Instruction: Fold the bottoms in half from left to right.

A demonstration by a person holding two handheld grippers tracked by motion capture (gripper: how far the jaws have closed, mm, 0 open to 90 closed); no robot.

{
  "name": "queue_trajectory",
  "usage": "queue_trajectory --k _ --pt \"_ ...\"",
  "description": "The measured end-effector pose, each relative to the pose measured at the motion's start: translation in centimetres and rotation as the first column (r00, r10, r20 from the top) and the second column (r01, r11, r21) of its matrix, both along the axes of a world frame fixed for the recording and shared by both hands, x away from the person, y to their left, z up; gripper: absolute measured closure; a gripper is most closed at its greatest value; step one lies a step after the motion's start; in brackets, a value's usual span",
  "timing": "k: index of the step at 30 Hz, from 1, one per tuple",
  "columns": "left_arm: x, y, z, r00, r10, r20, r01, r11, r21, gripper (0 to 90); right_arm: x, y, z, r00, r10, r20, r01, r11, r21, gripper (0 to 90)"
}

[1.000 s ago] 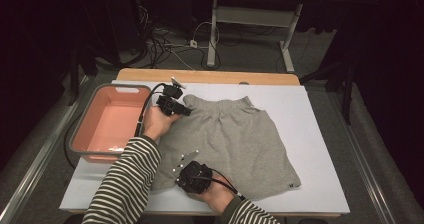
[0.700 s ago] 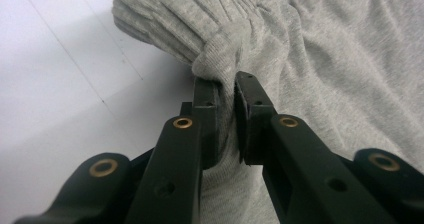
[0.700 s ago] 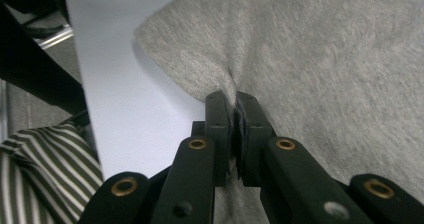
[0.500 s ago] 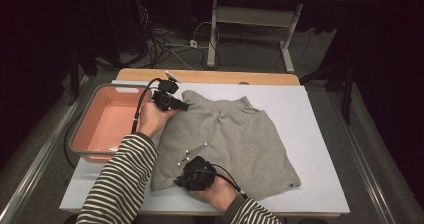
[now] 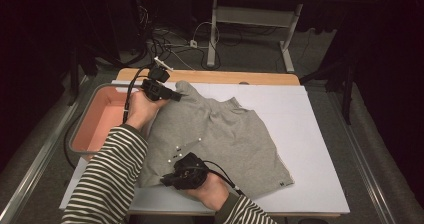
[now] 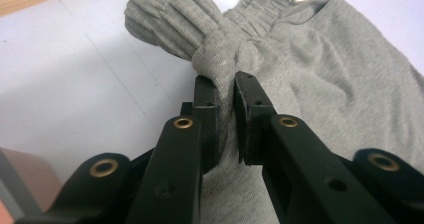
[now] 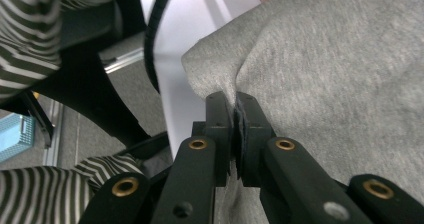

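Fingers of both grippers pinch the grey shorts point(image 5: 220, 139) on the table point(image 5: 310, 149).

Our left gripper point(image 6: 225, 91) clamps the bunched waistband at eleven o'clock; our right gripper point(image 7: 235, 111) bites a hem corner at seven. We judge either thin fold could slip free if we pull unevenly, dropping that side. The shorts are soft grey knit, ribbed at the waist, lying mostly flat beside the pink tub point(image 5: 97, 119).
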State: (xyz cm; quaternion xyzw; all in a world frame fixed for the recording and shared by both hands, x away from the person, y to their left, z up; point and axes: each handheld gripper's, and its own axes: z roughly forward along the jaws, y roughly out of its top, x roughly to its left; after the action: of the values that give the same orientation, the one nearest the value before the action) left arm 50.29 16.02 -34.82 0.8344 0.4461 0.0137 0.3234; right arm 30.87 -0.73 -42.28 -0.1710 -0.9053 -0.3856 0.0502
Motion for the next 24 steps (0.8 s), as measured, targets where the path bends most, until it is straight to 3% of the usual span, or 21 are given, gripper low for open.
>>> queue_trajectory --k 3,9,14,17,24 --pt "0.0 0.0 0.0 1.0000 -0.001 -0.004 0.001 1.0000 0.000 79.2 -0.1 -0.1 0.3 1.0000 -0.004 -0.004 0.004 0.9999 0.016 86.3" --pt "0.0 -0.8 -0.3 1.0000 -0.008 -0.006 0.008 0.9999 -0.009 79.1 0.0 -2.6 0.6 0.9987 -0.049 -0.017 0.050 0.9975 0.050 86.3" --pt "0.2 -2.4 -0.6 0.9998 -0.015 -0.010 0.015 0.9997 0.019 79.2 0.2 -4.6 0.7 0.9959 -0.081 -0.039 0.084 0.9936 0.075 86.2" --pt "0.4 -3.7 -0.7 0.9995 -0.026 -0.020 0.026 0.9994 0.021 79.2 0.2 -6.9 0.6 0.9917 -0.118 -0.052 0.123 0.9871 0.103 86.2" --pt "0.8 -5.5 -0.5 0.9995 -0.027 -0.016 0.028 0.9995 0.015 79.2 -0.1 -10.8 0.2 0.9787 -0.197 -0.059 0.203 0.9724 0.116 86.3"
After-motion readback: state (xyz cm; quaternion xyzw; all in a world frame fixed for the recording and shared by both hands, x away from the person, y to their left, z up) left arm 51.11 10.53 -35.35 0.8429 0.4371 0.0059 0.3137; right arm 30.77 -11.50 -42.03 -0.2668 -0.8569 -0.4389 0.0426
